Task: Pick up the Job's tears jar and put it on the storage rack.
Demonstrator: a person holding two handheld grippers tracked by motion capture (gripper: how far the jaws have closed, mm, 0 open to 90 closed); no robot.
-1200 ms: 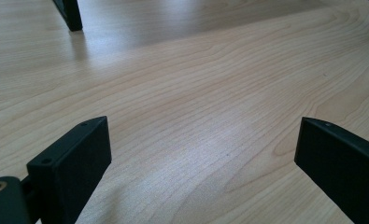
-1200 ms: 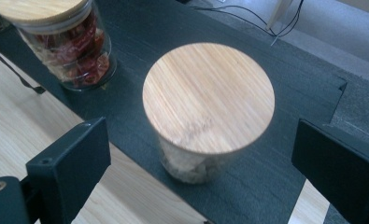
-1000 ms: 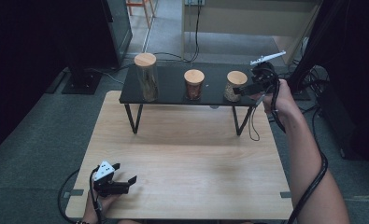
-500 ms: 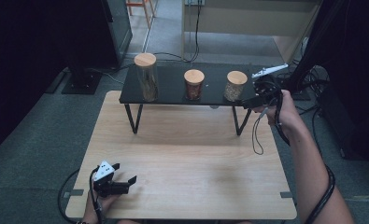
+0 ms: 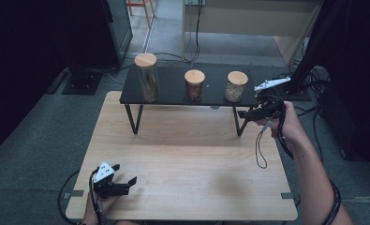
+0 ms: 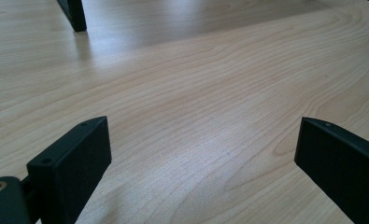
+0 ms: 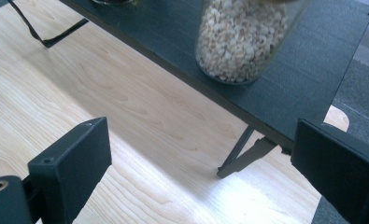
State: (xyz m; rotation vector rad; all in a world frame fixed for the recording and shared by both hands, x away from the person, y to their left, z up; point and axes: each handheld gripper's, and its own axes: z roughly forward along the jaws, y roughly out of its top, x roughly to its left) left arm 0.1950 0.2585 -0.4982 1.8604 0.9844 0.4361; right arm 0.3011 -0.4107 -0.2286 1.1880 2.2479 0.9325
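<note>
A light wooden counter fills the middle of the high view, and a low black shelf on thin metal legs stands along its far edge. Three cork-lidded glass jars stand in a row on the shelf: a tall jar at the left end, a shorter jar of reddish-brown contents in the middle, and a jar of pale grains at the right end. The right gripper hangs at the shelf's right end, just beside the jar of pale grains and apart from it, its jaws spread wide on nothing. The left gripper sits low over the counter's near left corner, well apart from the shelf, its jaws likewise wide open on bare wood.
</note>
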